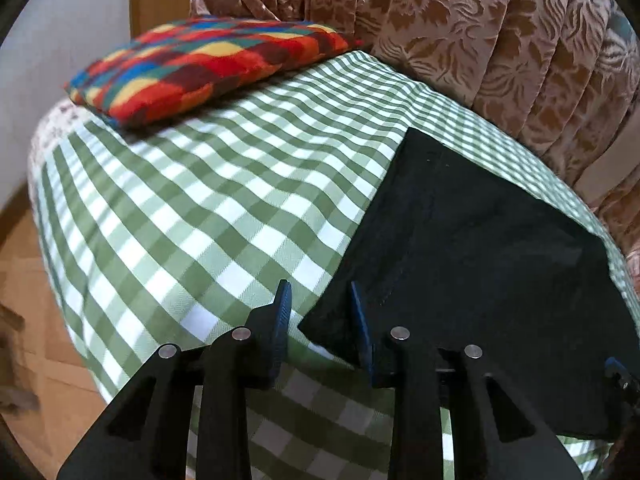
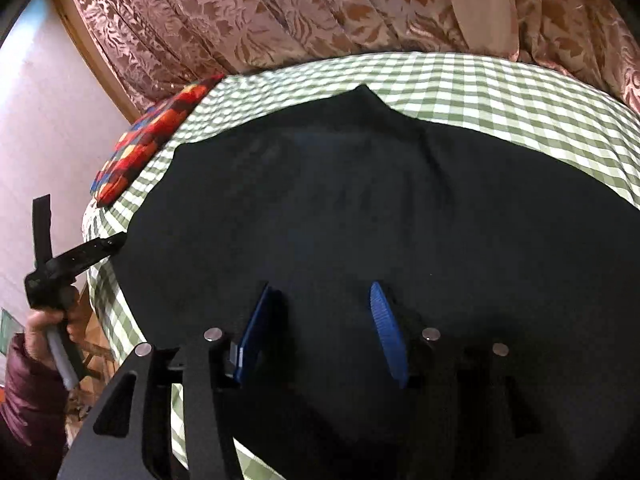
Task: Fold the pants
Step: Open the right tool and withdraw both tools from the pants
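Black pants (image 2: 360,208) flat on checked bed cover (image 1: 192,200). My left claw (image 1: 320,320) parted at near-left corner, empty; right claw (image 2: 324,328) parted above cloth. Left clear; pillow (image 1: 208,64) far-left, curtain (image 1: 480,40) behind.

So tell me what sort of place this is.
Most likely a bedroom at home: the black pants lie on a bed with a green checked sheet, a bright patchwork pillow at one end, and heavy floral curtains behind it.
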Available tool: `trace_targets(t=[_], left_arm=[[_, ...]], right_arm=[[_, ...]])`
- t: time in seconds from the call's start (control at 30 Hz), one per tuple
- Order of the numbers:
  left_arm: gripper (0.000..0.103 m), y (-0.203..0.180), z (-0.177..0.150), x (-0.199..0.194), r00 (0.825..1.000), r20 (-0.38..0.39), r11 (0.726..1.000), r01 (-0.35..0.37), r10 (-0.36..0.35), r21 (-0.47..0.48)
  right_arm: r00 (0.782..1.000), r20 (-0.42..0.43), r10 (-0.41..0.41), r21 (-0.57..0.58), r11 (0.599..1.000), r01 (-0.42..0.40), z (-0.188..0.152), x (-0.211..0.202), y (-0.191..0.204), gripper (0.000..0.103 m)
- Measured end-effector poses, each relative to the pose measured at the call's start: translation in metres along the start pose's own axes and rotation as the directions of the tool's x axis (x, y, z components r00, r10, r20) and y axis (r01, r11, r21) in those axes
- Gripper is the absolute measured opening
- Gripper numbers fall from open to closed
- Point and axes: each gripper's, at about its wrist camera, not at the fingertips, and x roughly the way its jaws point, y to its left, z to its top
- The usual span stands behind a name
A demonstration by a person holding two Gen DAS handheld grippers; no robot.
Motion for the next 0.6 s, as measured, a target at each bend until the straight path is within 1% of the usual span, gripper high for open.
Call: trace_targets(t=[0.07,0.1,0.13,0.17,0.23,0.27,0.37,0.43,0.47,0.6], left_arm=[[0.031,0.001,0.001,-0.007,1.0,0.008,1.0,-0.021,0.022,-0.013],[0.032,0.0,0.0,-0.016,0.999,0.03,0.999,-0.044,0.044,-0.011],[0.037,-0.002,-0.003,-0.024,0.998,0.048,0.999,-0.04,0.04,0.001],[0.038,-0.007,-0.007,-0.032,0.998,0.065,0.999,-0.023,0.021,0.022],[0.04,-0.021,-0.011,-0.044,0.995,0.095,0.998,-0.018,0.011,0.064],[0.04,-0.03,-0.015,-0.052,0.993,0.116,0.996,-0.015,0.005,0.09],[0.04,-0.053,-0.022,-0.061,0.992,0.115,0.992,0.041,-0.055,0.12],[0.04,-0.075,-0.028,-0.067,0.989,0.132,0.984,0.047,-0.07,0.173],[0.04,-0.086,-0.032,-0.07,0.987,0.143,0.977,0.045,-0.076,0.209],[0.04,-0.113,-0.041,-0.072,0.985,0.122,0.957,0.086,-0.124,0.276]], right_arm=[[1.0,0.004,-0.006,-0.023,1.0,0.006,-0.001,0.001,0.003,0.061],[1.0,0.008,-0.006,-0.037,0.999,0.007,-0.002,0.002,0.006,0.062],[1.0,0.013,-0.009,-0.047,0.999,0.01,-0.002,0.003,0.007,0.064],[1.0,0.015,-0.011,-0.051,0.999,0.012,-0.003,0.003,0.008,0.067],[1.0,0.019,-0.006,-0.05,0.999,0.007,-0.004,0.004,0.009,0.069],[1.0,0.019,0.003,-0.043,0.999,-0.002,-0.005,0.004,0.007,0.072],[0.998,0.006,0.066,-0.014,0.998,-0.066,-0.005,0.002,0.001,0.081],[0.995,-0.001,0.1,-0.007,0.995,-0.1,-0.005,0.0,0.0,0.087],[0.994,-0.001,0.11,-0.001,0.994,-0.11,-0.006,-0.002,-0.001,0.087],[0.994,-0.001,0.113,0.019,0.993,-0.113,-0.009,-0.01,-0.003,0.087]])
